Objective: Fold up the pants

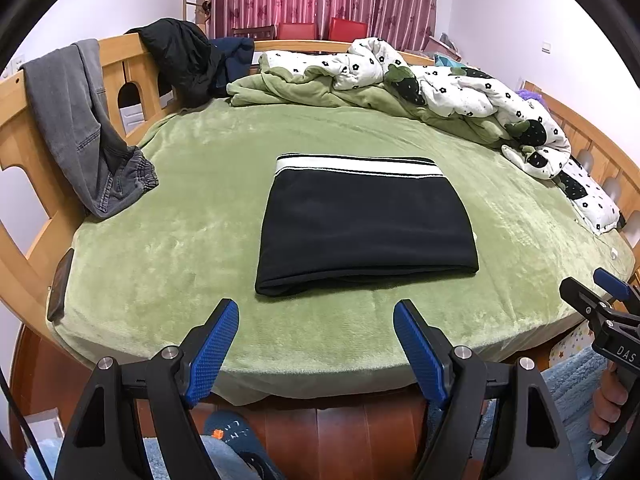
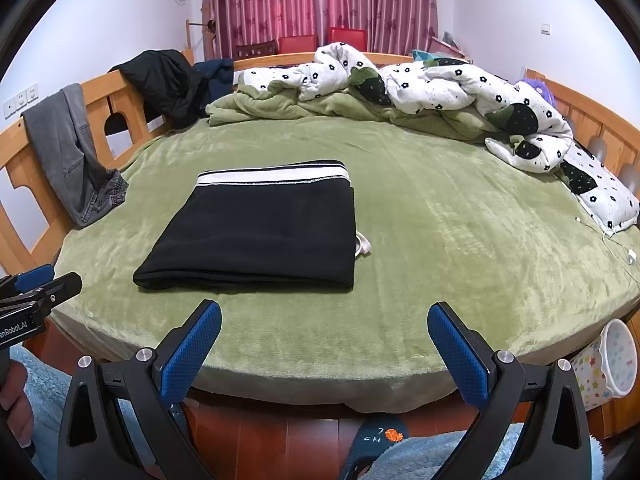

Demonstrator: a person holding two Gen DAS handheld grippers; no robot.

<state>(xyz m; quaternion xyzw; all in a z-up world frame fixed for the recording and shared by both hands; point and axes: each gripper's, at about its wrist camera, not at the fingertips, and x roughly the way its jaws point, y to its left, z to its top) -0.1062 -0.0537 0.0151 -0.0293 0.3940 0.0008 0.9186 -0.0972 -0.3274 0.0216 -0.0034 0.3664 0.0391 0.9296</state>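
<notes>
Both tongs, left [image 1: 316, 316] and right [image 2: 324, 320], gape wide, empty, short of the folded pants [image 1: 366, 224].

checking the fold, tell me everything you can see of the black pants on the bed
The black pants lie folded into a flat, roughly rectangular stack of soft, matte fabric on the green fleece blanket. A white waistband with black stripes runs along the far edge; the folded edge faces the cameras. Something white pokes out at their right side. Nothing grips them.
</notes>
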